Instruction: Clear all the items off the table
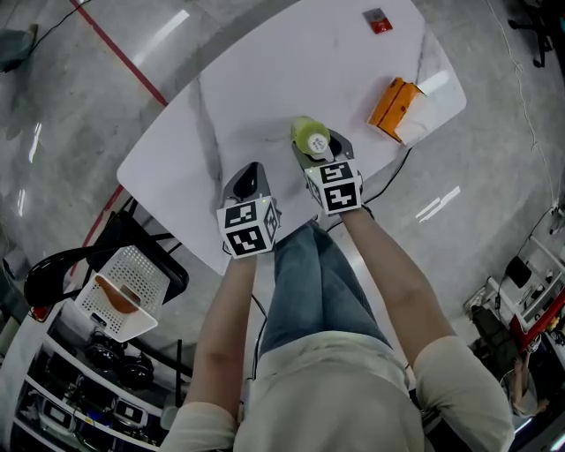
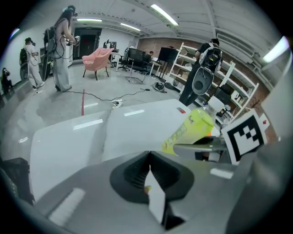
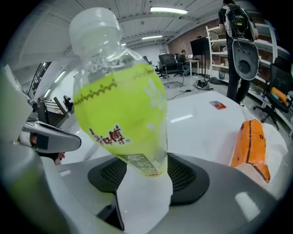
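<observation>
A clear bottle of yellow-green drink (image 1: pixel 311 137) stands near the front edge of the white marble table (image 1: pixel 265 79). My right gripper (image 1: pixel 315 148) is around it; in the right gripper view the bottle (image 3: pixel 121 96) fills the frame, its base between the spread jaws of the right gripper (image 3: pixel 143 180), which stand open. My left gripper (image 1: pixel 250 172) sits just left of it over the table's edge, shut with nothing in it (image 2: pixel 149 168). The left gripper view shows the bottle (image 2: pixel 190 130) to the right. An orange packet (image 1: pixel 393 106) and a small red card (image 1: pixel 378 21) lie further back.
White paper (image 1: pixel 431 104) lies under the orange packet at the table's right edge. Left of the table, on the floor, a white perforated basket (image 1: pixel 128 282) with an orange thing in it sits by a black chair (image 1: pixel 62 265). People (image 2: pixel 62 50) stand far off.
</observation>
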